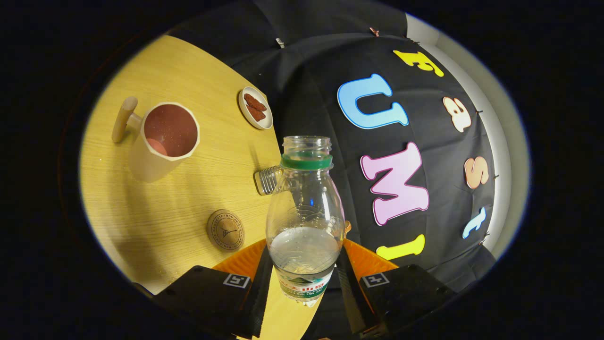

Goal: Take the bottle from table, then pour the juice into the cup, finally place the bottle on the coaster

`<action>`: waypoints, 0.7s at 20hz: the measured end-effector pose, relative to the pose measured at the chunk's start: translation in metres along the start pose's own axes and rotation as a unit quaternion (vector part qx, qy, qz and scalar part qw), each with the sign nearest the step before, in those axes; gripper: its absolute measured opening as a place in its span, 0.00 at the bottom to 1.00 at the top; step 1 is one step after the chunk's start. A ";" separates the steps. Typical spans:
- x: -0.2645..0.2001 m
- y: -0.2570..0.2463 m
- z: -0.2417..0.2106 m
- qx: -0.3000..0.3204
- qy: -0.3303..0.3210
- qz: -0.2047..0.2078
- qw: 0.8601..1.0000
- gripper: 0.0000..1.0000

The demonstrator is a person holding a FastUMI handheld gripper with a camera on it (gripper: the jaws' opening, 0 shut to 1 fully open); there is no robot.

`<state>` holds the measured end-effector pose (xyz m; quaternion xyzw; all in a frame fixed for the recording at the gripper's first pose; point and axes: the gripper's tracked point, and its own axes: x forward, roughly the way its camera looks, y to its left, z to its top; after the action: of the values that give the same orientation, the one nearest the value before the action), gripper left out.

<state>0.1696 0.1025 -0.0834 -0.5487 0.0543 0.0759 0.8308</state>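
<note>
Tool point(306, 278) clenched on clear uncapped plastic bottle point(305, 212); beige red-lined cup point(163, 141) at ten o'clock, round cork coaster point(225, 230) at nine.

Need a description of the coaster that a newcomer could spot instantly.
Start at the wooden table. The tool is shut on the bottle; just left of it lies the coaster. It is a flat round wooden disc with an engraved emblem, unlike the tall cup and white dish beyond.

Round brown wooden coaster point(225, 230): ring of lettering w/ tower emblem, too small to read. Clear plastic bottle point(305, 222) label: print illegible.
</note>
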 end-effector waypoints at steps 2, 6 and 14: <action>0.004 0.005 0.005 -0.019 -0.006 0.007 1.000 0.71; 0.014 0.018 0.009 -0.057 -0.014 0.020 0.998 0.70; 0.028 0.034 0.024 -0.129 -0.035 0.033 0.990 0.70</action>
<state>0.1909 0.1398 -0.1099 -0.6465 0.0328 0.1284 0.7514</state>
